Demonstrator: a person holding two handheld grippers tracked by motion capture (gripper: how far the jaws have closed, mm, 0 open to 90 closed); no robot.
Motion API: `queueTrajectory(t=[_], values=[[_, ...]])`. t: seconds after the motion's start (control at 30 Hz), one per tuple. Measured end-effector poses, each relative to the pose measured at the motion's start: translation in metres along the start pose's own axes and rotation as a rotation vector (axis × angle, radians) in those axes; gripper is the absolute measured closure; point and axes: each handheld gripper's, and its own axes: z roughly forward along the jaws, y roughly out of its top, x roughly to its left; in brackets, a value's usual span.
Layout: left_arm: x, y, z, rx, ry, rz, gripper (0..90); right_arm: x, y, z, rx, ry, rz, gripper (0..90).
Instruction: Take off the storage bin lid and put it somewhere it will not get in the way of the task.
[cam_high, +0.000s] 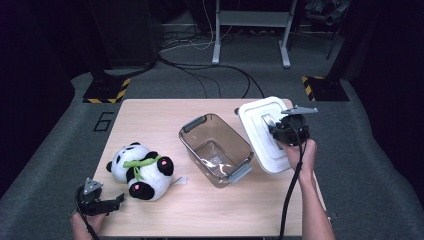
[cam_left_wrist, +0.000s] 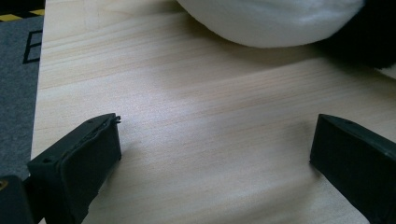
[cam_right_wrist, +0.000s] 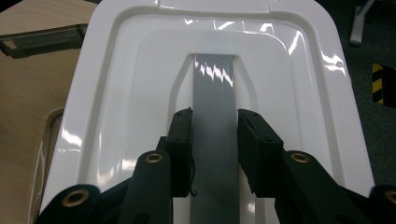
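Firmly clamped — right gripper (cam_right_wrist: 214, 140), lid handle (cam_right_wrist: 213, 88)

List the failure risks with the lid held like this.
1. The right gripper holds the white lid only by its narrow grey handle; it could pivot or slip.
2. The lid overhangs the table edge; a drop could land on the floor.
3. The clear container sits close; swinging the lid could knock it.

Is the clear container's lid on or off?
Off: the right gripper holds the white lid by its grey handle, beside the open clear container.
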Motion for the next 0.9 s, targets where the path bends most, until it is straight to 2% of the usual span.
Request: queueTrajectory(t=[0.3, 0.33, 0.4, 0.47, 0.67, 0.9], values=[[0.0, 0.0, 0.0, 0.0, 0.0, 0.0, 1.3, -0.022, -0.016, 0.013, 0.04, -0.037, 0.063, 66.8], [0.0, 0.0, 0.0, 0.0, 0.0, 0.0, 1.4, -0.027, -0.021, 0.018, 0.056, -0.046, 0.085, 66.8], [0.0, 0.0, 0.0, 0.0, 0.0, 0.0, 1.3, -0.029, -0.023, 0.02, 0.059, -0.048, 0.089, 66.8], [0.0, 0.0, 0.0, 0.001, 0.0, 0.0, 1.4, -0.035, -0.032, 0.027, 0.08, -0.061, 0.119, 66.8], [0.0, 0.0, 0.0, -0.001, 0.0, 0.0, 1.4, -0.042, -0.045, 0.04, 0.107, -0.081, 0.164, 66.7], [0.0, 0.0, 0.0, -0.002, 0.001, -0.001, 1.4, -0.047, -0.057, 0.059, 0.149, -0.101, 0.184, 66.7]])
